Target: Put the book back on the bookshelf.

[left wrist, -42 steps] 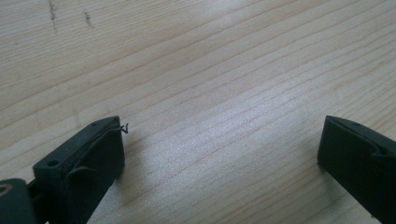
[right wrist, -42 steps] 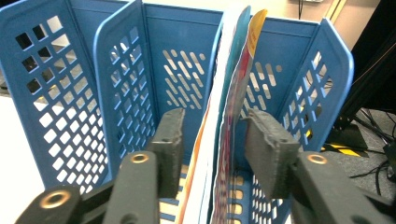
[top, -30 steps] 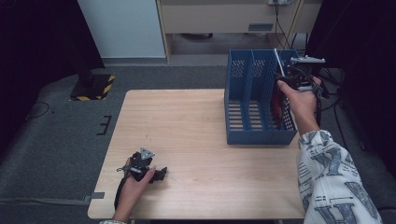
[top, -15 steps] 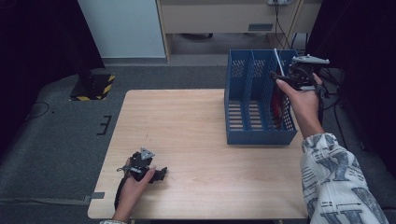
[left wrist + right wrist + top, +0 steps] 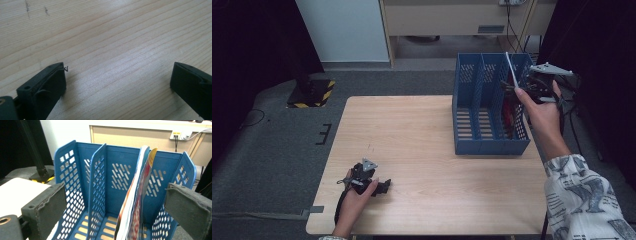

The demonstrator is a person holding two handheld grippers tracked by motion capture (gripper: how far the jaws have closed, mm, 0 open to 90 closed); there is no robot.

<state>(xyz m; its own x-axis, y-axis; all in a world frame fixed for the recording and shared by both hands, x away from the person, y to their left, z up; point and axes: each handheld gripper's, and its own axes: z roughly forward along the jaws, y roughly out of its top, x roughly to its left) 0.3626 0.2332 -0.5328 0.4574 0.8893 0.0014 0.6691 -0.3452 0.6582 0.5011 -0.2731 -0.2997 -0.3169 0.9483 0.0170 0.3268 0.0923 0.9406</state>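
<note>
A blue three-slot file rack [image 5: 484, 146] stands at the table's right side. A thin magazine [image 5: 509, 107] stands upright in its rightmost slot, leaning on the divider, its white top edge poking above the rack. My right gripper [image 5: 518, 86] hovers over the rack's far right corner. Its jaws have just been opening and now stand wide, with the magazine [image 5: 140, 195] between them untouched inside the rack [image 5: 75, 170]. My left gripper [image 5: 383, 186] rests on the table near the front left, open, with bare wood [image 5: 100, 37] between its jaws.
The wooden table [image 5: 412, 130] lies bare between the two hands. The rack's left and middle slots hold nothing. Grey carpet surrounds the table, with a black-and-yellow stand base [image 5: 309, 95] on the floor at the far left and cabinets behind.
The right gripper's jaws have spread apart and let go of the magazine. The right hand has risen a little and drifted right. The left hand has stayed put.
</note>
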